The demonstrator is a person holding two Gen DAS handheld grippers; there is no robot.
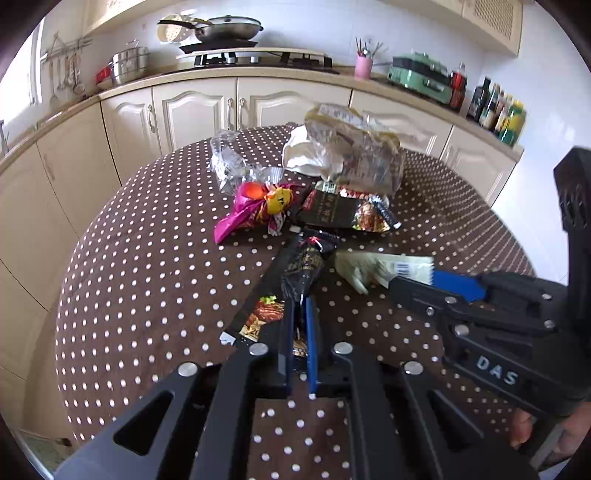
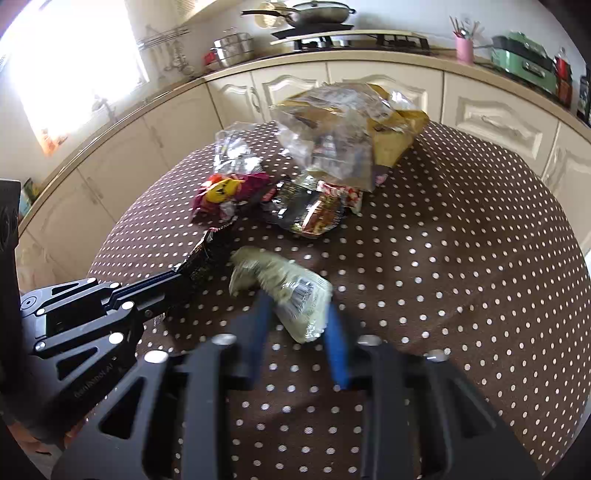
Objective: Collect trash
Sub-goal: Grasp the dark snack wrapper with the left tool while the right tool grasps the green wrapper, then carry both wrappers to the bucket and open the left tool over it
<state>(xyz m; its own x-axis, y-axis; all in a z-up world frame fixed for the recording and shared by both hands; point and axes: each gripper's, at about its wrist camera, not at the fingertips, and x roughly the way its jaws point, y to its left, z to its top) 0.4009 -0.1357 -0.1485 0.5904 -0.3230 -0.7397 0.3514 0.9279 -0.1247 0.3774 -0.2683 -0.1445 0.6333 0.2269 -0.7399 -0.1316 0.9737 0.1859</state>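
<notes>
1. My left gripper (image 1: 301, 306) has its fingers pressed together on a long black snack wrapper (image 1: 295, 273), which runs forward from the tips across the dotted brown worktop (image 1: 147, 277).
2. My right gripper (image 2: 299, 317) has its blue fingers (image 2: 338, 347) either side of a pale green crinkled wrapper (image 2: 284, 291); the view is blurred, so I cannot tell whether the pads actually press it.
3. Just past both sets of fingers lies a dark foil packet (image 1: 332, 210), with a magenta and yellow wrapper (image 1: 255, 206) to its left.
4. Beyond those sit a crumpled clear bag (image 1: 229, 162) and a larger clear and yellow bag (image 1: 358, 151).
5. Farthest off, cream cabinets (image 1: 199, 110) carry a hob with a pan (image 1: 229, 29).
</notes>
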